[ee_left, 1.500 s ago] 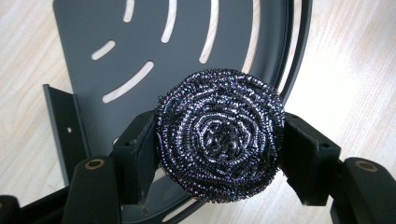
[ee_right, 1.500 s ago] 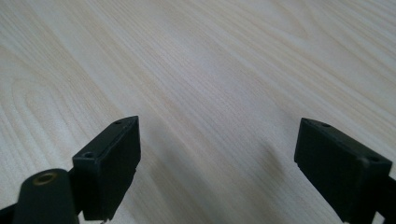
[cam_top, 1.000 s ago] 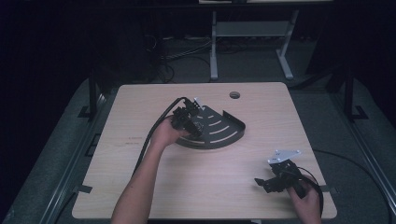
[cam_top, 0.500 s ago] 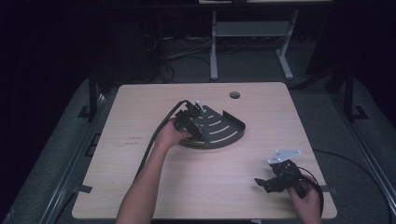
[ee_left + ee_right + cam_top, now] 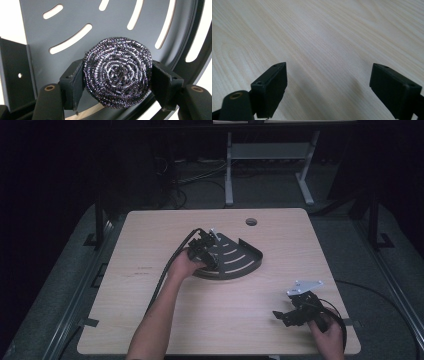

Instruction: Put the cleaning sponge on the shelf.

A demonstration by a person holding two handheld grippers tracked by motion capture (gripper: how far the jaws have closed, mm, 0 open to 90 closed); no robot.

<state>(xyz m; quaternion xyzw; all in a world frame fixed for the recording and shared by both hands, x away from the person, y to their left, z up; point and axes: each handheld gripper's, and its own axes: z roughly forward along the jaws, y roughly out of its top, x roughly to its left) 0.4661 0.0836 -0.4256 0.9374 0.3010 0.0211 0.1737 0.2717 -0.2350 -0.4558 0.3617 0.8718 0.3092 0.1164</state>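
My left gripper (image 5: 117, 82) over grey slotted tray (image 5: 240, 262), jaws just easing apart, pads still touching steel scourer (image 5: 118, 72) resting on tray floor. My right gripper (image 5: 292, 312) low over bare table (image 5: 150, 285) near right corner, jaws spread, nothing between.

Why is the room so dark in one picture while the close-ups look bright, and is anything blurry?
High view: light falls on the table alone, the room behind is black. Left gripper view: the scourer is sharp and glinting, and the gaps beyond the tray are washed out white. Right gripper view: the near tongs are soft, and the wood grain is evenly lit.
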